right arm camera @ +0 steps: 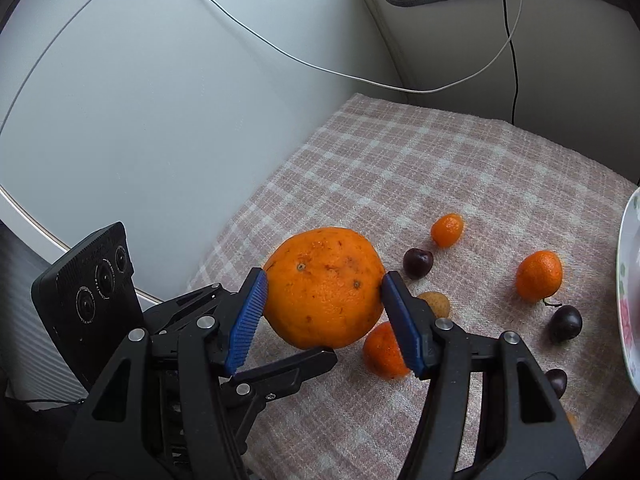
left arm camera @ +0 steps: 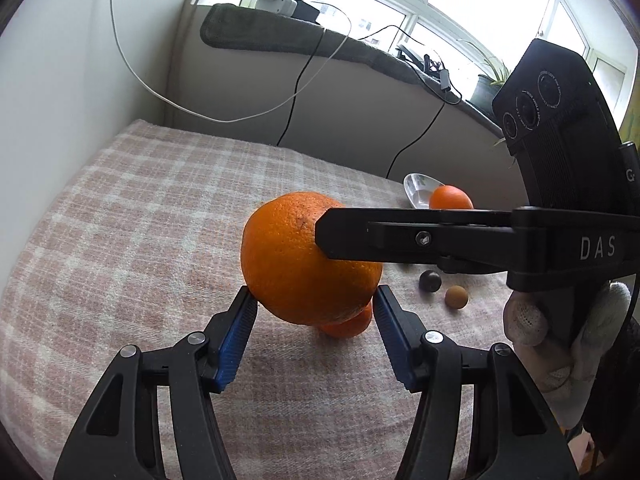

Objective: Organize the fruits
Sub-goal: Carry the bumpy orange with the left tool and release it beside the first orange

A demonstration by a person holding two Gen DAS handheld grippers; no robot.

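A big orange [left arm camera: 308, 260] [right arm camera: 324, 288] hangs above the checked cloth. My right gripper [right arm camera: 324, 312] is shut on the orange, its blue pads [right arm camera: 246, 320] pressing both sides. In the left wrist view the right gripper's finger [left arm camera: 400, 236] crosses the orange's right side. My left gripper [left arm camera: 316, 320] is open, its pads [left arm camera: 236, 340] straddling the orange's underside; whether they touch is unclear. Small mandarins [right arm camera: 538, 274] [right arm camera: 447, 230] [right arm camera: 384, 350], dark plums [right arm camera: 417, 262] [right arm camera: 565, 322] and a tan fruit [right arm camera: 436, 304] lie on the cloth.
A floral plate [right arm camera: 628, 280] sits at the cloth's right edge; it shows in the left wrist view [left arm camera: 418, 190] with a mandarin [left arm camera: 450, 198] by it. White wall to the left, cables hanging behind, a window sill with a plant [left arm camera: 490, 80] at the back.
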